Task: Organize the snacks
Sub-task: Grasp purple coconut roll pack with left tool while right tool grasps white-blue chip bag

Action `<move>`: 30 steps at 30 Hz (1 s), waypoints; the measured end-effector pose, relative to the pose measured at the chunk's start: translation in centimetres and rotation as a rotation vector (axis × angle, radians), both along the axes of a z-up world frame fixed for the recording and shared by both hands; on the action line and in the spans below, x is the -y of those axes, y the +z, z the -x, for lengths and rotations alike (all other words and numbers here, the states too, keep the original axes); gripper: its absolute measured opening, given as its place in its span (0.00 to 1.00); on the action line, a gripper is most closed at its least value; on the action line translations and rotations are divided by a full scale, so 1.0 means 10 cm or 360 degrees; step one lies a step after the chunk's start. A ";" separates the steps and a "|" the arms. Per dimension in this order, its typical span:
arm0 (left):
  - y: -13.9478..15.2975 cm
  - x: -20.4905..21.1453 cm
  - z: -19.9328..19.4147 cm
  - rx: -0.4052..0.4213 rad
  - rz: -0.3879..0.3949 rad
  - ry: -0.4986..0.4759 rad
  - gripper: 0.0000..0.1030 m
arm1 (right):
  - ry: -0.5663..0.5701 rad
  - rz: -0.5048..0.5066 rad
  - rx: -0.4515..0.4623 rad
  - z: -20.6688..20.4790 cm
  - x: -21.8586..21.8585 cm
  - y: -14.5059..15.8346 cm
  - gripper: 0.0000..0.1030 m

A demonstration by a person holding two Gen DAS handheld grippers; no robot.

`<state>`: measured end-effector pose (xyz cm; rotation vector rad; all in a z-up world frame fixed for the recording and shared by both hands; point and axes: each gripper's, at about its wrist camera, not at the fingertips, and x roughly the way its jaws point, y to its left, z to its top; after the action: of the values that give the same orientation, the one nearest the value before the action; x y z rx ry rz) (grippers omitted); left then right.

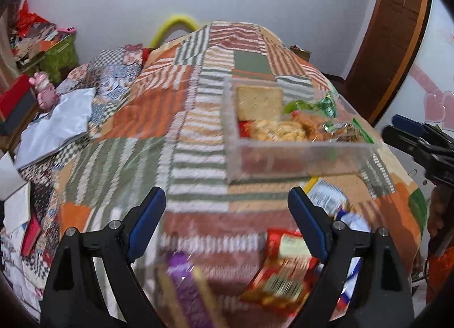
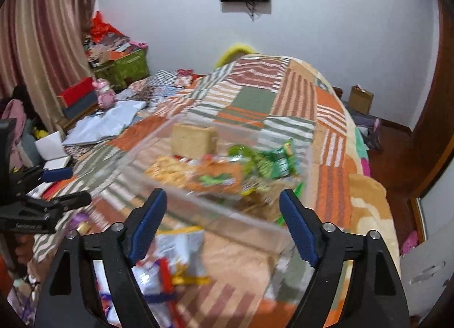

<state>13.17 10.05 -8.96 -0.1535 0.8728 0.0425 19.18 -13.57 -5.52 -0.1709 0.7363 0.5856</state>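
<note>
Both tongs are wide and hold nothing. The red pack (image 1: 283, 274) lies on the bed, just under the left tongs (image 1: 227, 208) at 5 o'clock, nearer them. The box (image 1: 300, 154) waits at 1 o'clock.

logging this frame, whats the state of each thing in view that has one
left gripper: open, fingers apart, holding nothing
right gripper: open, holding nothing
clear bin: upright on the bed, no lid, partly filled with snacks
tan cracker pack: standing upright inside the bin
red snack pack: lying flat on the blanket, outside the bin
white snack pack: lying on the blanket, outside the bin
</note>
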 end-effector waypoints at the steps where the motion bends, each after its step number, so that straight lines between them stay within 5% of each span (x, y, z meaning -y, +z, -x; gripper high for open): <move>1: -0.02 -0.03 0.06 -0.0014 0.0005 0.0012 0.86 | 0.0018 -0.0003 -0.0002 0.07 -0.02 -0.01 0.79; 17: -0.62 -0.12 0.71 -0.0229 0.0013 0.0049 0.86 | 0.0175 -0.0009 -0.0300 0.62 -0.28 -0.59 0.80; 30: -0.79 -0.10 0.75 -0.0199 -0.0006 0.0089 0.57 | 0.0221 -0.0005 -0.0430 0.65 -0.35 -0.86 0.82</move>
<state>5.69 11.06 -16.87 -0.1732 0.9930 0.1071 12.63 -10.05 -14.10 -0.1418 0.9903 0.7512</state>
